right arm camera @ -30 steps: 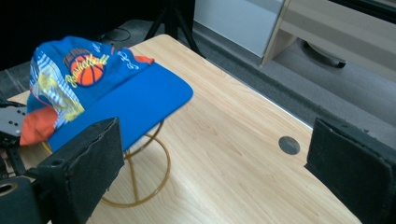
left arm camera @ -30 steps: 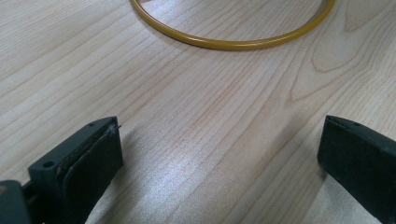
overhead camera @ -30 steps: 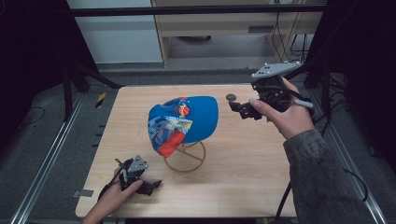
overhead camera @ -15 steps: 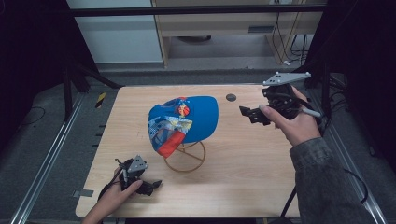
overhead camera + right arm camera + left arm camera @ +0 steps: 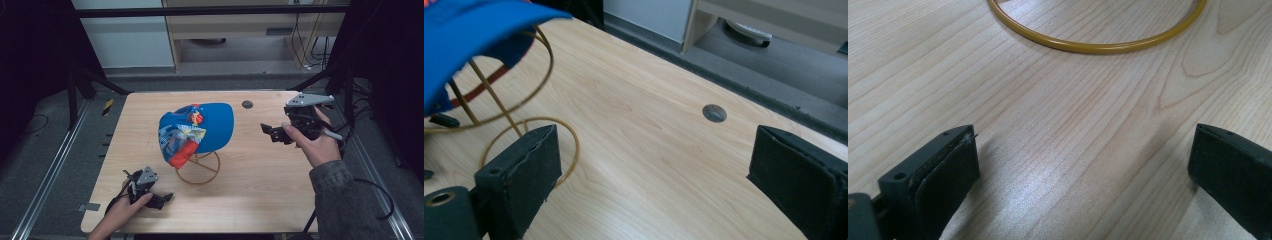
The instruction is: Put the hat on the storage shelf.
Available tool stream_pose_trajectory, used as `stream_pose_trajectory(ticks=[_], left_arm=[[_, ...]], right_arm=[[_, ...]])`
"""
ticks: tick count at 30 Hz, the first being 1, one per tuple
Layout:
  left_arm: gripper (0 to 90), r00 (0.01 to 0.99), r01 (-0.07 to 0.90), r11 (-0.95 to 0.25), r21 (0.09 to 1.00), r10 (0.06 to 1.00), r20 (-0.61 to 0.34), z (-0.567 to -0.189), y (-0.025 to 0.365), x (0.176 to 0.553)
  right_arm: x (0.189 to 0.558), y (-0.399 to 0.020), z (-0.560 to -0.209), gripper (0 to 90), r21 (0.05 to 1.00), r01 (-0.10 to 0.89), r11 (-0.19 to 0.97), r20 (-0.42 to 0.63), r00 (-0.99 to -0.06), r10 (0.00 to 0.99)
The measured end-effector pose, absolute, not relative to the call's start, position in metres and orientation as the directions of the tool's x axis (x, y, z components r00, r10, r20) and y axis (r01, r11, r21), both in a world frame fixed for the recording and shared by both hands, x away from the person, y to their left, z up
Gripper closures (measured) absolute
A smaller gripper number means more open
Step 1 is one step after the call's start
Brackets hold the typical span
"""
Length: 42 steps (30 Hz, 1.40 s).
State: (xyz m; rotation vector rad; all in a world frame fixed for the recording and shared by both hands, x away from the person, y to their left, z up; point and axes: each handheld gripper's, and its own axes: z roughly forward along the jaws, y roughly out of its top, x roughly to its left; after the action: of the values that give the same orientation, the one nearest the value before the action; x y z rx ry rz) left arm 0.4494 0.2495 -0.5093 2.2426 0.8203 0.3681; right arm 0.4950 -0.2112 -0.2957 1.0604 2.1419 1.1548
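The blue cap sat on its gold wire stand near the middle of the desk, its patterned brim and red underside tipped down toward my left. My right gripper hung in the air just off the cap's right side, not touching it, fingers spread wide with nothing between them. My left gripper rested low at the near left corner of the desk, well apart from the cap, just short of the stand's base ring; its fingers were also wide and empty.

Compared with a second before, my right hand had drawn back from the cap, moving rightward and toward me, away from the small dark grommet it had been close to. The cap, the stand and my left gripper lay as they had.

From the right gripper view I could see under the cap: the stand's wire hoops holding the crown up, which the high view hid, and the grommet between my spread fingers. The left gripper view gave the grain of the bare desk and the near arc of the base ring beyond my fingers.
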Motion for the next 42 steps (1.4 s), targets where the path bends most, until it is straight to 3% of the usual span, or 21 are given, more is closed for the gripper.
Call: stream_pose_trajectory(ticks=[42], left_arm=[[0.0, 0.758, 0.450, -0.547, 0.706, 0.652, 0.022, -0.509, 0.249, 0.449]], right_arm=[[0.481, -0.215, -0.418, 11.5, 0.757, 0.535, 0.376, -0.010, -0.566, 0.825]])
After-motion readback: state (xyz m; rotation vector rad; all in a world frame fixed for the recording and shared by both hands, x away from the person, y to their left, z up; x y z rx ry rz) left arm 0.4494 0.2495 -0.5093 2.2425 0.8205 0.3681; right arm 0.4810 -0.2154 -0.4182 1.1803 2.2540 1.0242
